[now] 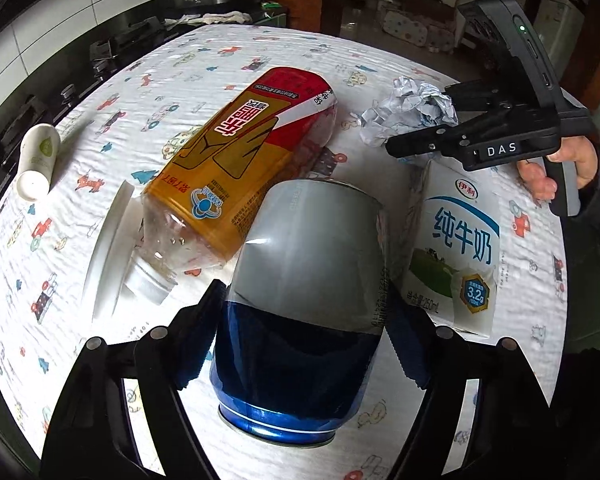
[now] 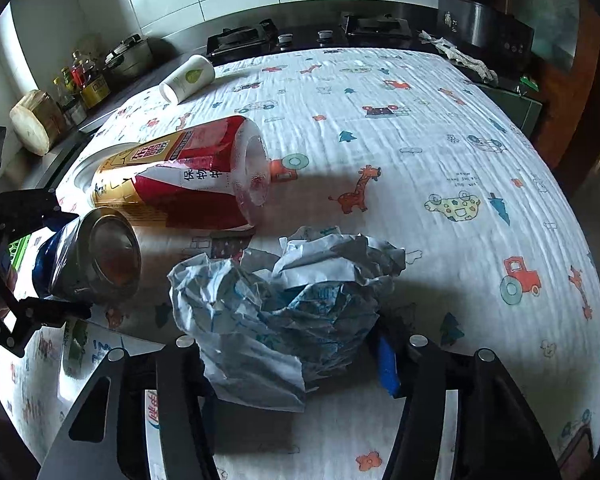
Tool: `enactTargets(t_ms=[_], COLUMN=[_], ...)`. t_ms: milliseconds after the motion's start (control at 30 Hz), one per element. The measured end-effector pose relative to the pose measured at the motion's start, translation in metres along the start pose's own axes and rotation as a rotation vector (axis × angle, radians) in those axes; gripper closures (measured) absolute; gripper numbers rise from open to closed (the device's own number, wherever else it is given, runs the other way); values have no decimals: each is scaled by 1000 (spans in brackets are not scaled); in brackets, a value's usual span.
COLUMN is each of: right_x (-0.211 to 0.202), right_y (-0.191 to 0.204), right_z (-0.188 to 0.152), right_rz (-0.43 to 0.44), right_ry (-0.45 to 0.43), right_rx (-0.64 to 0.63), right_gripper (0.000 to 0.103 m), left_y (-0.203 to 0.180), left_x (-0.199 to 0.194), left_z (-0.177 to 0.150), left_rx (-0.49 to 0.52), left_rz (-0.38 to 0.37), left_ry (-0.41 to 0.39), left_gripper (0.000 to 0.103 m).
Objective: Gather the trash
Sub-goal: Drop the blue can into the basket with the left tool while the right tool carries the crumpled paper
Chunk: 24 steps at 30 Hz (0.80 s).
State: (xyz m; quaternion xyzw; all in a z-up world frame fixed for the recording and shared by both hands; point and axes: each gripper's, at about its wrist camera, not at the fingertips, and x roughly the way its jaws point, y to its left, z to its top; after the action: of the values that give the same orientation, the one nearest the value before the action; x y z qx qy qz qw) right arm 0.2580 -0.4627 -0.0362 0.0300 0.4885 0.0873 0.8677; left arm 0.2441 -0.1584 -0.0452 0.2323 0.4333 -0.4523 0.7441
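Note:
My left gripper (image 1: 300, 332) is shut on a blue and silver can (image 1: 304, 280), which also shows in the right wrist view (image 2: 96, 256). My right gripper (image 2: 296, 352) is shut on a crumpled paper ball (image 2: 284, 304), seen in the left wrist view (image 1: 412, 110) by the right gripper (image 1: 396, 146). A plastic bottle with a yellow and red label (image 1: 240, 168) lies on its side next to the can; it also shows in the right wrist view (image 2: 180, 176). A white milk carton (image 1: 456, 248) lies right of the can.
The table has a white cloth with cartoon prints (image 2: 440, 160). A white plate (image 1: 108, 248) lies under the bottle's neck. A small white tube (image 1: 38, 160) lies at the far left. A stove and counter (image 2: 300, 36) stand behind the table.

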Motion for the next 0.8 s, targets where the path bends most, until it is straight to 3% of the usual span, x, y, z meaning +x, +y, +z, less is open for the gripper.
enactTargets(t_ms=[233,400,567,800], right_x=[-33,-57,-69,-57], right_y=[18,44,89,170], right_z=[3,10,16,27], right_rz=[-11,25,94,205], right_ry=[-67,-112,-138,-128], right_rx=[-34,-76,-147,-256], right_gripper=[51,51,51,51], left_y=[5,18,42,94], left_x=[-39,-87,-137,-186], left_z=[-24,-57,-109,-195], left_rx=[-111,-221,-365,-582], left_rz=[83,155,262,457], left_ry=[-70,-140,-184,-162], left_gripper=[28,28,28,28])
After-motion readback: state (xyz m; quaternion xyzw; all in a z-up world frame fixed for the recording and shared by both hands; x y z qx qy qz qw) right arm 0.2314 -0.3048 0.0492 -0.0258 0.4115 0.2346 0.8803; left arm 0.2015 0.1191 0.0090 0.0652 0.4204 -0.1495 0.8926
